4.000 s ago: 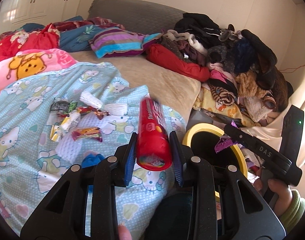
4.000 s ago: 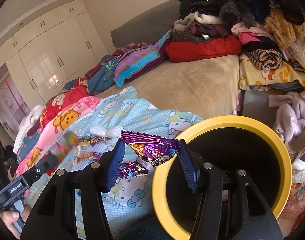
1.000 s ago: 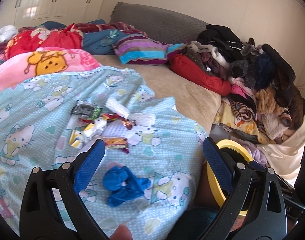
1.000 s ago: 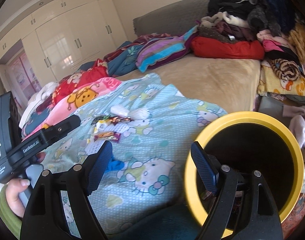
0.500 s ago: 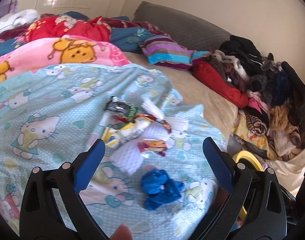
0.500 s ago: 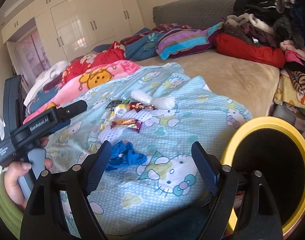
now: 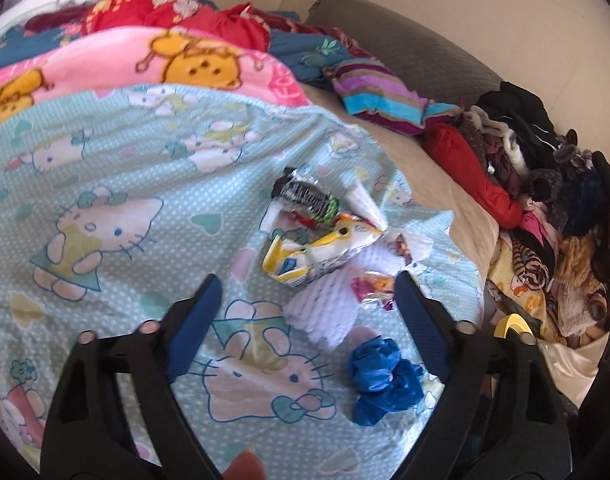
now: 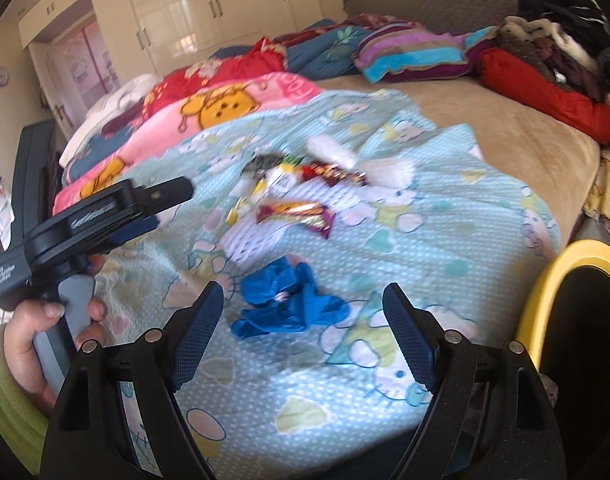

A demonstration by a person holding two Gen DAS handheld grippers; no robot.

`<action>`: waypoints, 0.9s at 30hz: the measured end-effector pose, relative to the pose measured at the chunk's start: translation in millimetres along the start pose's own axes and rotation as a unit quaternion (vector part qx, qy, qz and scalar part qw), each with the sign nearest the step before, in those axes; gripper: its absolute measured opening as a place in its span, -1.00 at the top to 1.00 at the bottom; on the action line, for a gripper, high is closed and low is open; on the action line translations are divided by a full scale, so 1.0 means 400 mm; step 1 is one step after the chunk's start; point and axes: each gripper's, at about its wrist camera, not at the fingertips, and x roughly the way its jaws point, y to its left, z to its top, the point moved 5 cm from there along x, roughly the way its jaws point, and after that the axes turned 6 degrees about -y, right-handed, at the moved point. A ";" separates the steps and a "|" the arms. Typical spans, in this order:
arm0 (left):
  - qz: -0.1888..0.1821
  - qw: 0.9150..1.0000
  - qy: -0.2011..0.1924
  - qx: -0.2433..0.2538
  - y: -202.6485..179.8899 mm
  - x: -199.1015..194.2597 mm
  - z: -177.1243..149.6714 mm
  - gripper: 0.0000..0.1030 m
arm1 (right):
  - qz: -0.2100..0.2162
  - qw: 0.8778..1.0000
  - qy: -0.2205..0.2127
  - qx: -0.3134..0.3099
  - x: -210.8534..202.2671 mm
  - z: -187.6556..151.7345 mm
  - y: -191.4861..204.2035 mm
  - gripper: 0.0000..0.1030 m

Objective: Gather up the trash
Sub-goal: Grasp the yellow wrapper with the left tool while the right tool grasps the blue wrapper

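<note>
Trash lies on a light blue cartoon-cat blanket [image 7: 105,184]: a crumpled blue glove [image 7: 383,378] [image 8: 287,302], a yellow and white wrapper [image 7: 313,252], a black wrapper [image 7: 303,194], a small pink and orange wrapper [image 7: 373,286] [image 8: 295,212] and white foam netting [image 7: 325,314]. My left gripper [image 7: 307,322] is open and empty, hovering above the netting and the wrappers. My right gripper [image 8: 303,322] is open and empty, just before the blue glove. The yellow-rimmed black bin [image 8: 577,280] stands at the bed's right side.
Pink [image 7: 145,64] and red blankets lie at the far left. A striped pillow [image 7: 381,96] and a pile of clothes [image 7: 545,184] fill the back right. Bare beige mattress [image 8: 505,128] lies between. White wardrobes [image 8: 193,12] stand behind.
Four seconds ago the left gripper held a red can and the right a purple wrapper at the bin. Both now are open, empty, and have swung left over the trash on the blanket.
</note>
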 end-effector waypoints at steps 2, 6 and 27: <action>-0.002 1.000 0.012 -0.009 0.009 0.018 -0.006 -0.24 | -0.001 1.000 0.013 -0.014 0.024 -0.008 0.016 -0.54; -0.006 0.999 0.030 -0.030 0.026 0.050 -0.016 -0.06 | 0.001 0.999 0.029 -0.021 0.062 -0.022 0.030 -0.54; -0.013 0.992 0.081 -0.095 0.057 0.194 -0.034 0.37 | 0.004 0.996 0.092 -0.022 0.182 -0.069 0.027 -0.32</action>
